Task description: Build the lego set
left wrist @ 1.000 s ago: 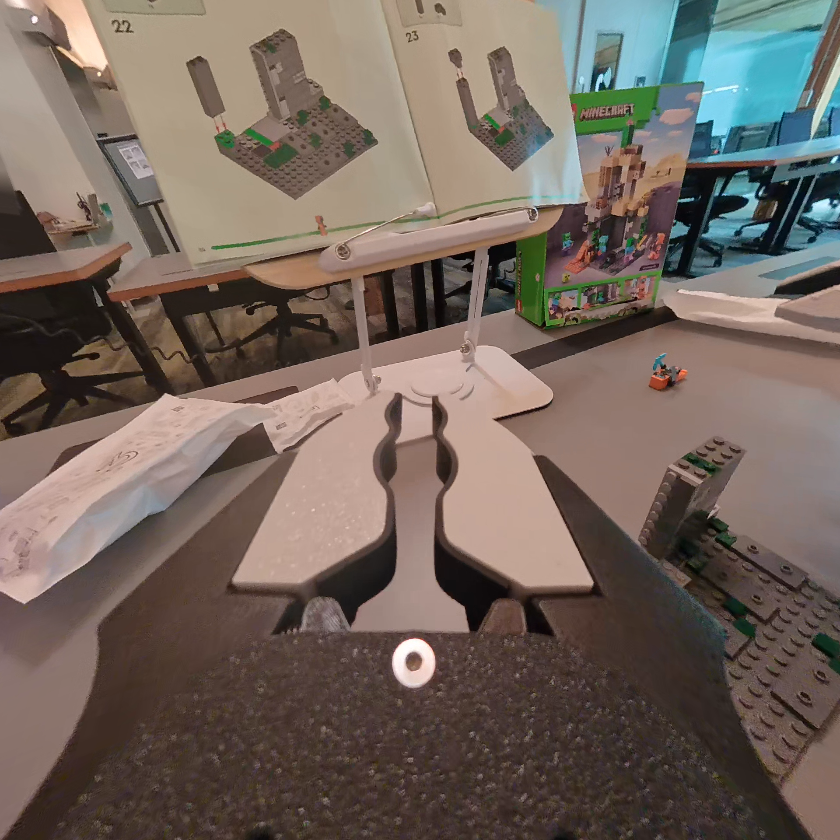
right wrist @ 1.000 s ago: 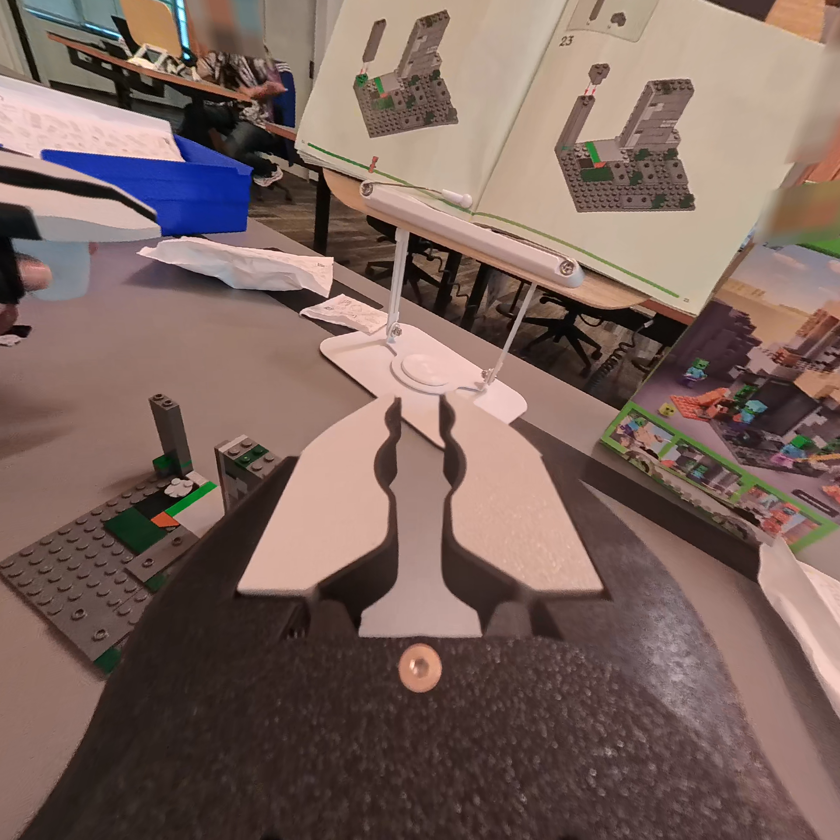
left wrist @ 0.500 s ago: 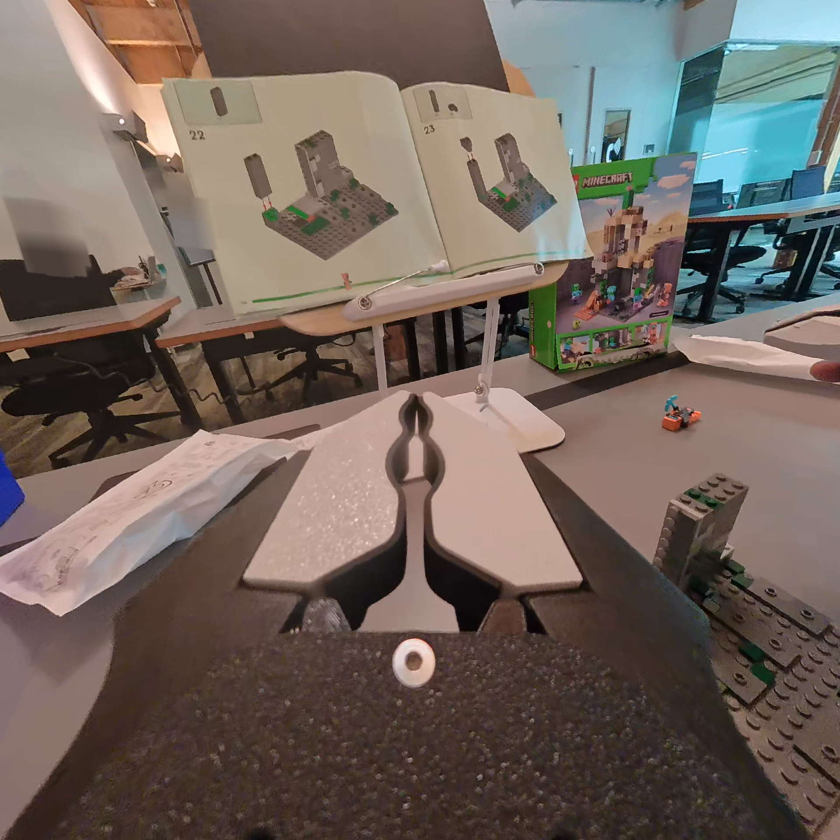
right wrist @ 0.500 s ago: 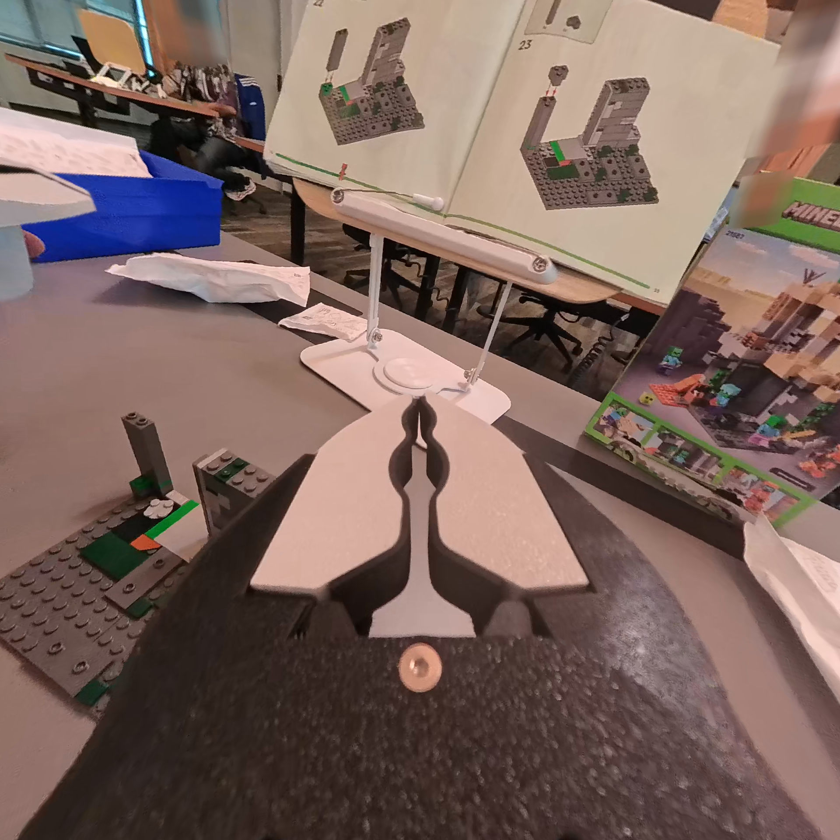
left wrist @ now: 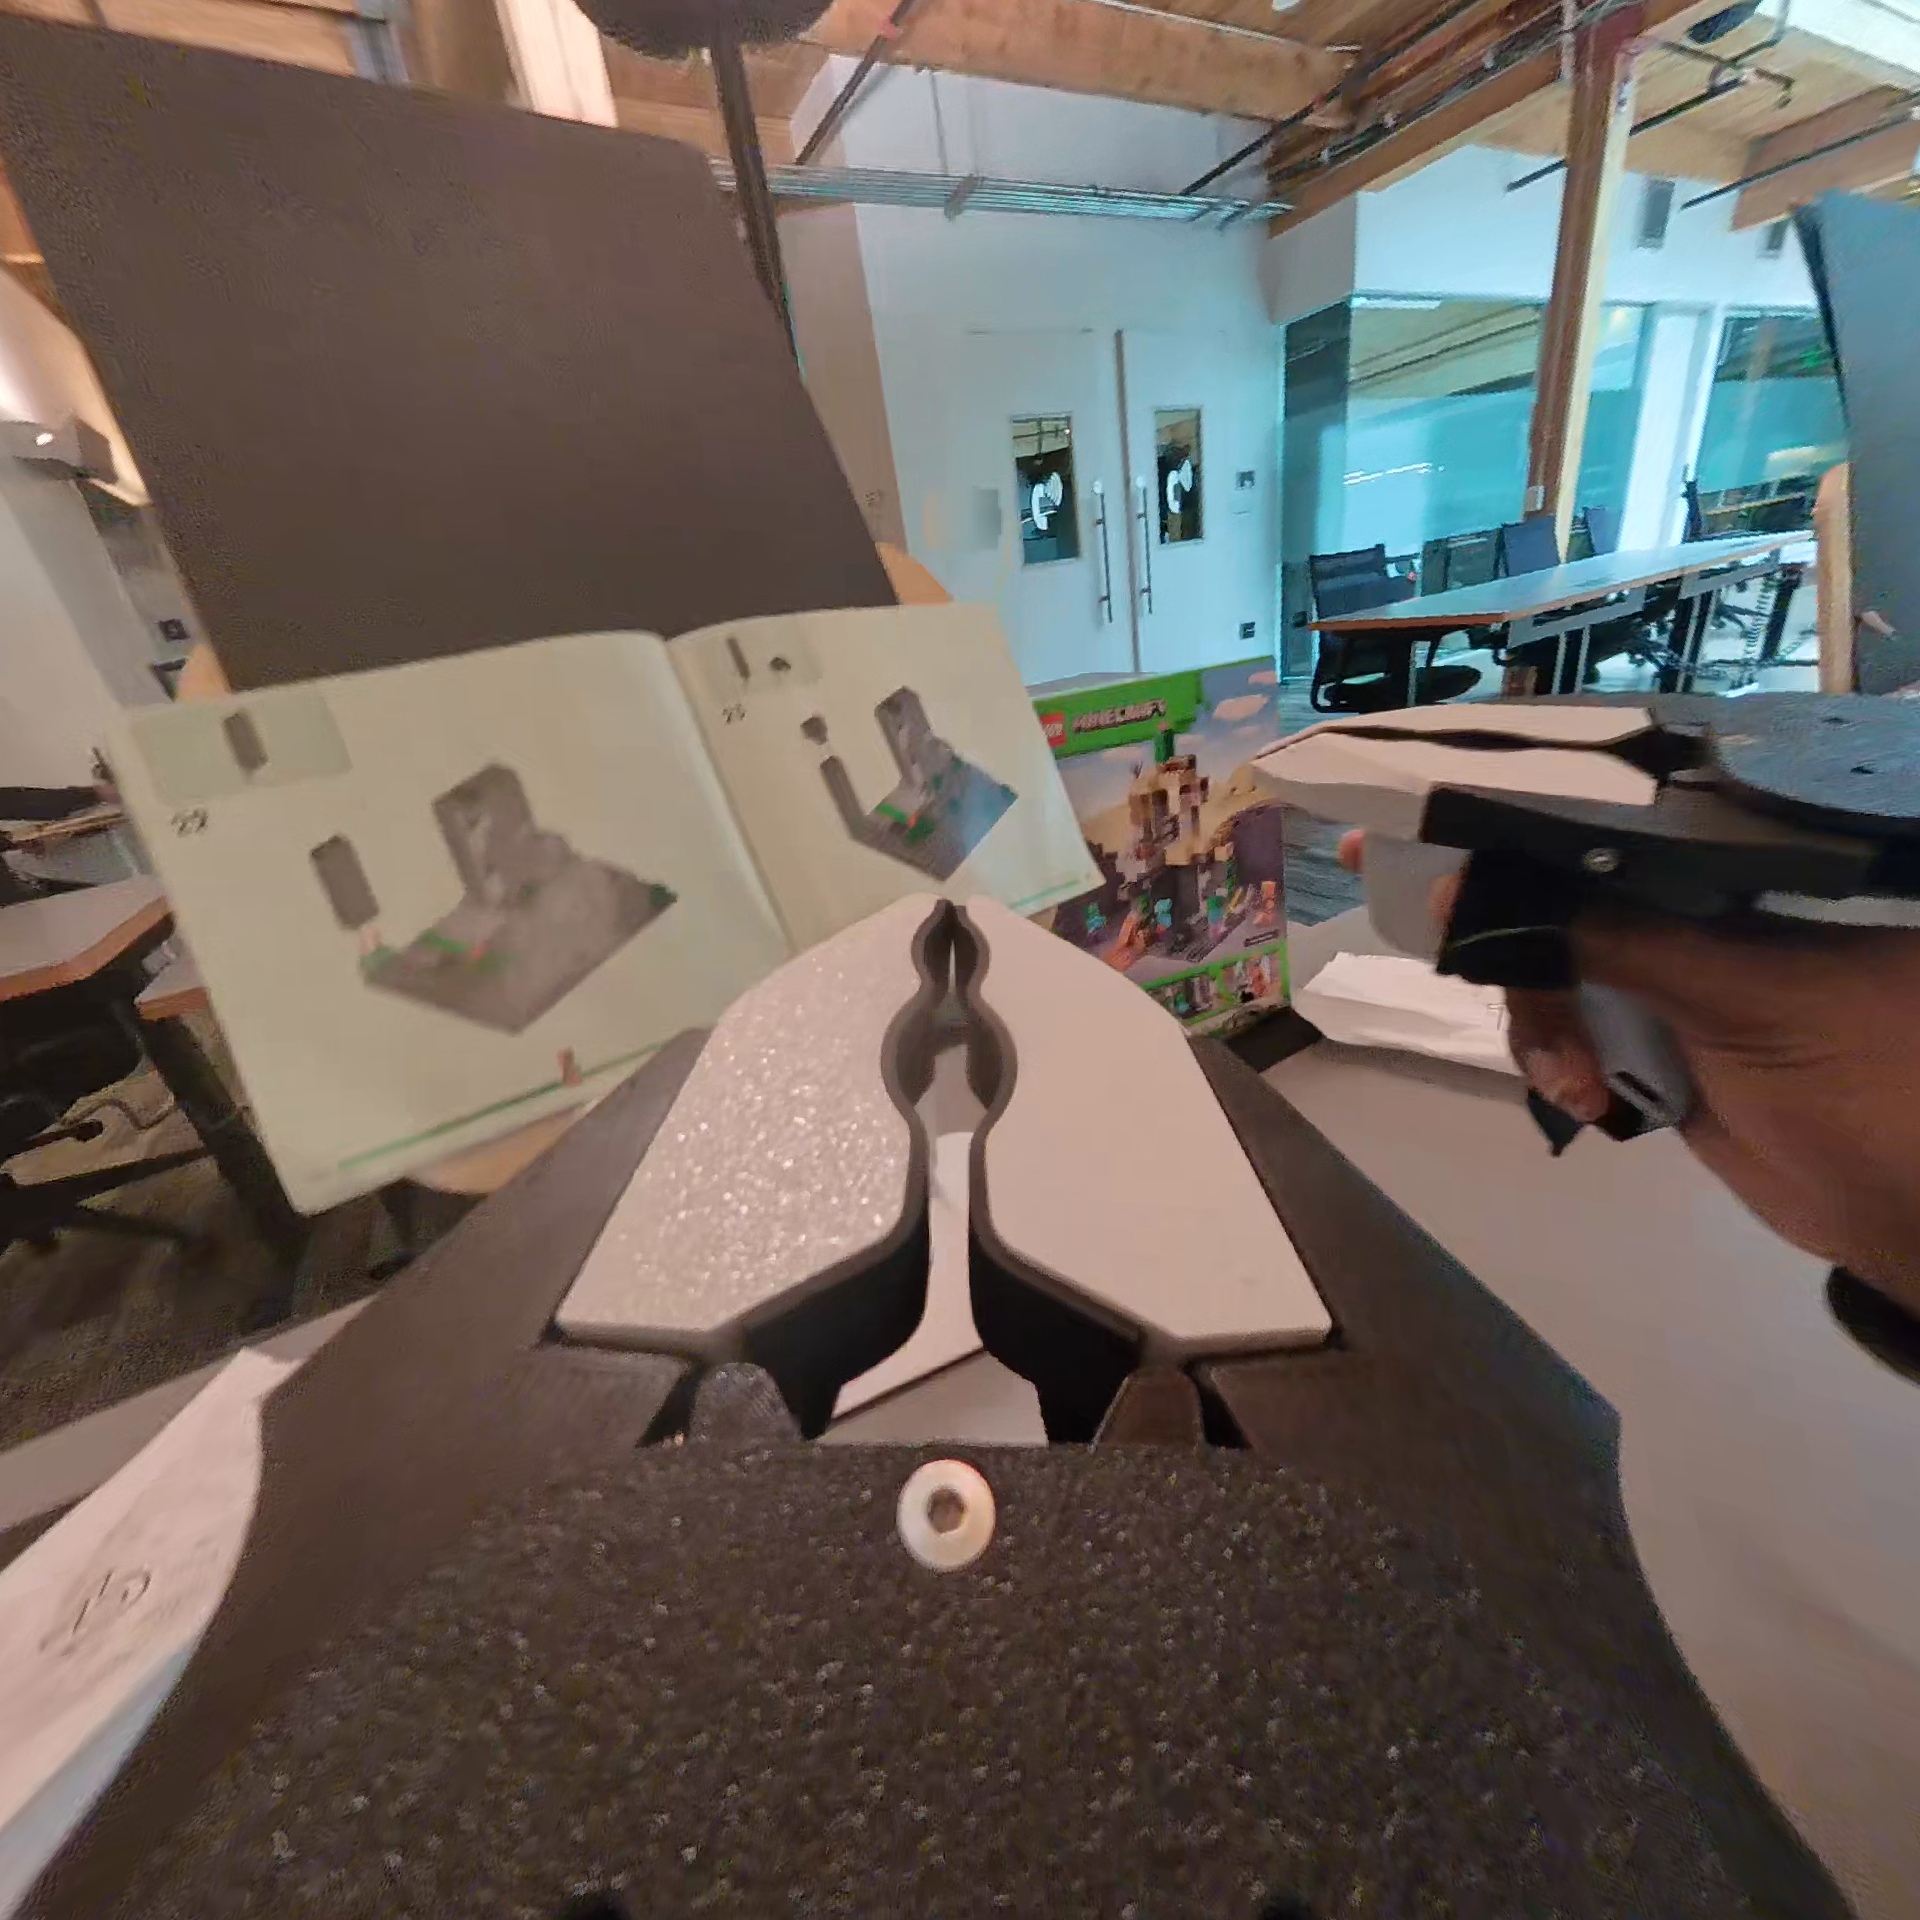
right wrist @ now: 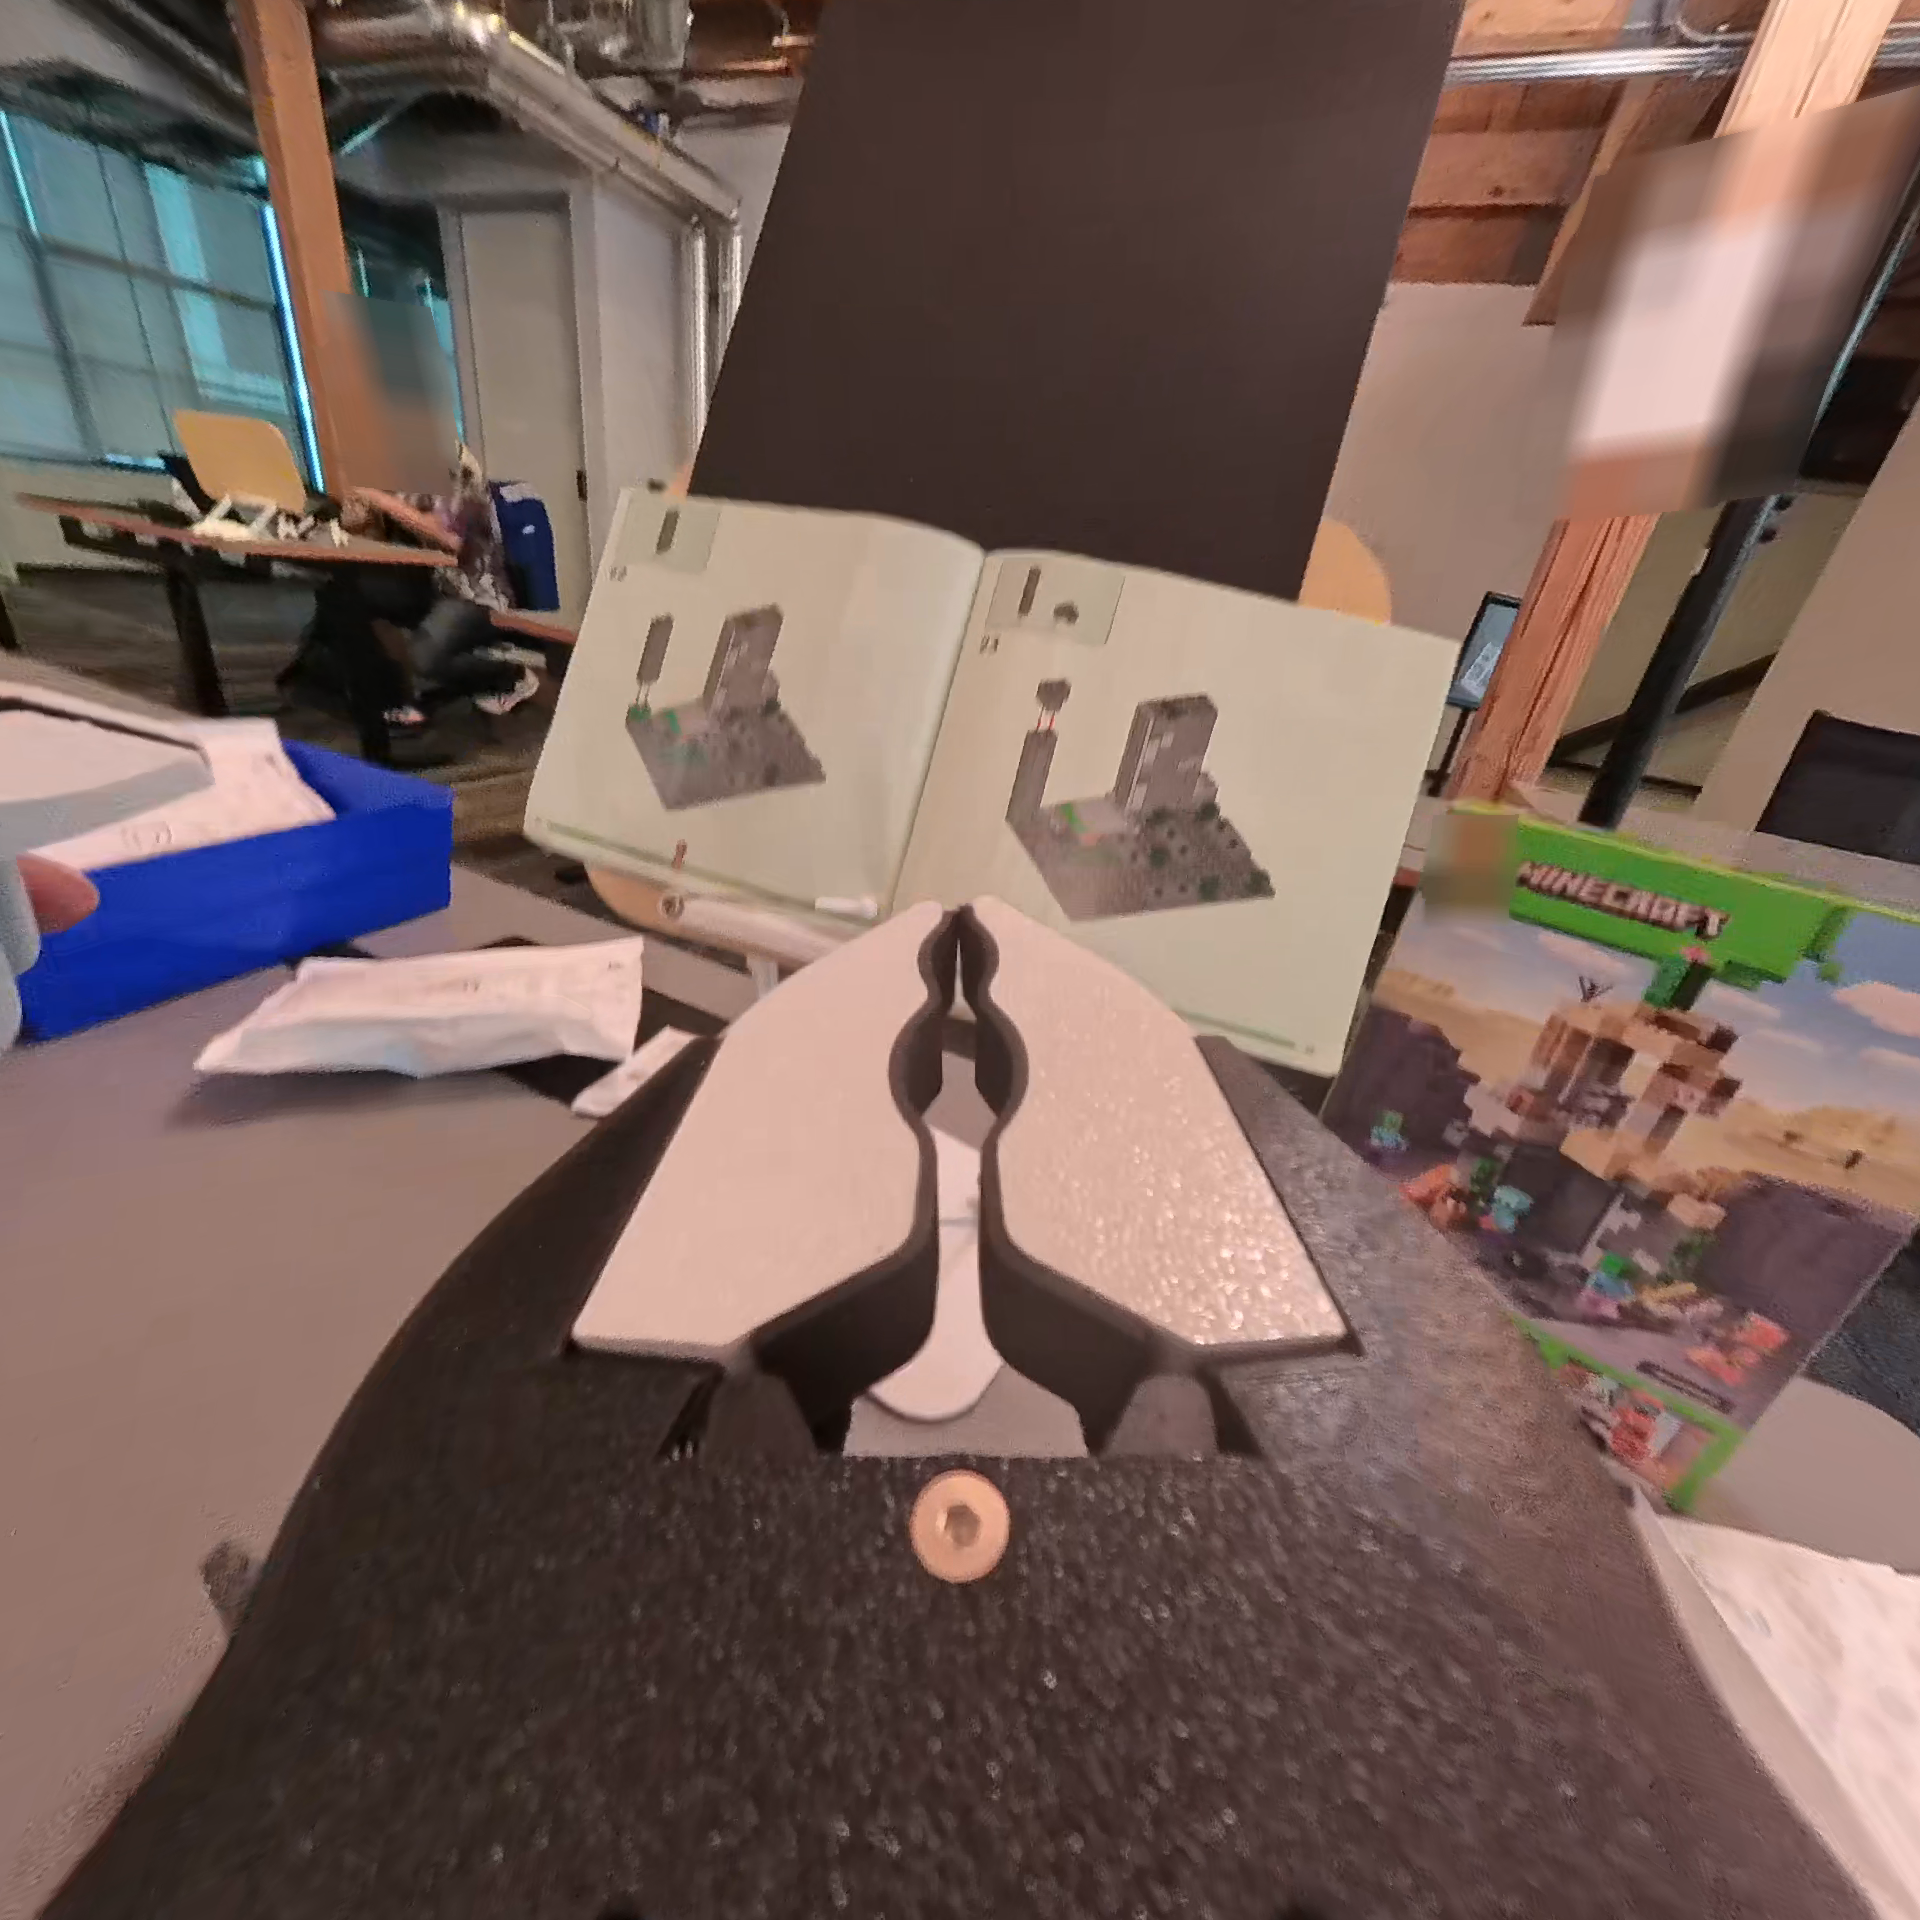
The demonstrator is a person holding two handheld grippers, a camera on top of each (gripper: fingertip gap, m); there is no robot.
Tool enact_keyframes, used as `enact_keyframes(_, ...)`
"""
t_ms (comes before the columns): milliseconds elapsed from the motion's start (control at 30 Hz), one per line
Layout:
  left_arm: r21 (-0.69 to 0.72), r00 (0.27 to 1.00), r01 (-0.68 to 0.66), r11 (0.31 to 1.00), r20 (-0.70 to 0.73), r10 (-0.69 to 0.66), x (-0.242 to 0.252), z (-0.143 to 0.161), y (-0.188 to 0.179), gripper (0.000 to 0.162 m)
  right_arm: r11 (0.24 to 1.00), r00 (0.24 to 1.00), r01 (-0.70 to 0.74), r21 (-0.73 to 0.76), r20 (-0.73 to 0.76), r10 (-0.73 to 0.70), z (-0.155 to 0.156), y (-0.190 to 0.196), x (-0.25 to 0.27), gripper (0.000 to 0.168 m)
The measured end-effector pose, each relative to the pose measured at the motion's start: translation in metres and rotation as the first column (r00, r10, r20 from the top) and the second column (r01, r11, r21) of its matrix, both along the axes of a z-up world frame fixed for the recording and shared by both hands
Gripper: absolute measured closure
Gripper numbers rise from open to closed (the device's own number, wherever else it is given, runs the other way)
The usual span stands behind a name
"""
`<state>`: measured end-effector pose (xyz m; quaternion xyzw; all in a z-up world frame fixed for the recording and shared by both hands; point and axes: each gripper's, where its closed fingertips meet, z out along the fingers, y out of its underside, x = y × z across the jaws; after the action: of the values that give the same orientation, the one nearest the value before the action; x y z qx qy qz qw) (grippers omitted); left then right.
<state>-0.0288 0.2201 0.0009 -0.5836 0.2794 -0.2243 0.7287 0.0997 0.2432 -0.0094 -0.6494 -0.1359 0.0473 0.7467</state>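
Note:
My left gripper (left wrist: 951, 912) is shut and empty, raised and pointing at the open instruction booklet (left wrist: 499, 894) on its stand. My right gripper (right wrist: 958, 914) is shut and empty too, pointing at the same booklet (right wrist: 997, 748). The right gripper also shows at the right of the left wrist view (left wrist: 1288, 764), held in a hand (left wrist: 1766, 1101). The lego set box (right wrist: 1631, 1122) stands right of the booklet and shows in the left wrist view too (left wrist: 1184, 862). The grey lego build is out of both views.
A blue bin (right wrist: 239, 883) with a paper bag in it sits at the far left on the grey table (right wrist: 260, 1247). White paper bags (right wrist: 436, 1008) lie near it, and one lies at the lower left of the left wrist view (left wrist: 114, 1579). A dark board (left wrist: 416, 395) rises behind the booklet. Left tips to right tips: about 15 cm.
Both grippers closed from slightly open to shut and tilted upward. The lego build dropped out of both views. The right gripper came closer into the left wrist view.

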Motion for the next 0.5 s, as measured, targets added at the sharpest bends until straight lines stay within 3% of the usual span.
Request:
enact_keyframes(167,-0.029,1.0,-0.018,0.999,-0.017,0.018,0.015,0.009,0.013,0.162,1.0,1.0,0.021,0.005,-0.022,-0.021,0.009,0.015,0.005,0.167)
enact_keyframes(500,-0.13,1.0,0.004,0.991,-0.028,-0.008,0.014,-0.042,0.046,0.162,0.999,0.999,-0.01,-0.035,-0.036,0.008,-0.016,0.029,0.01,0.166)
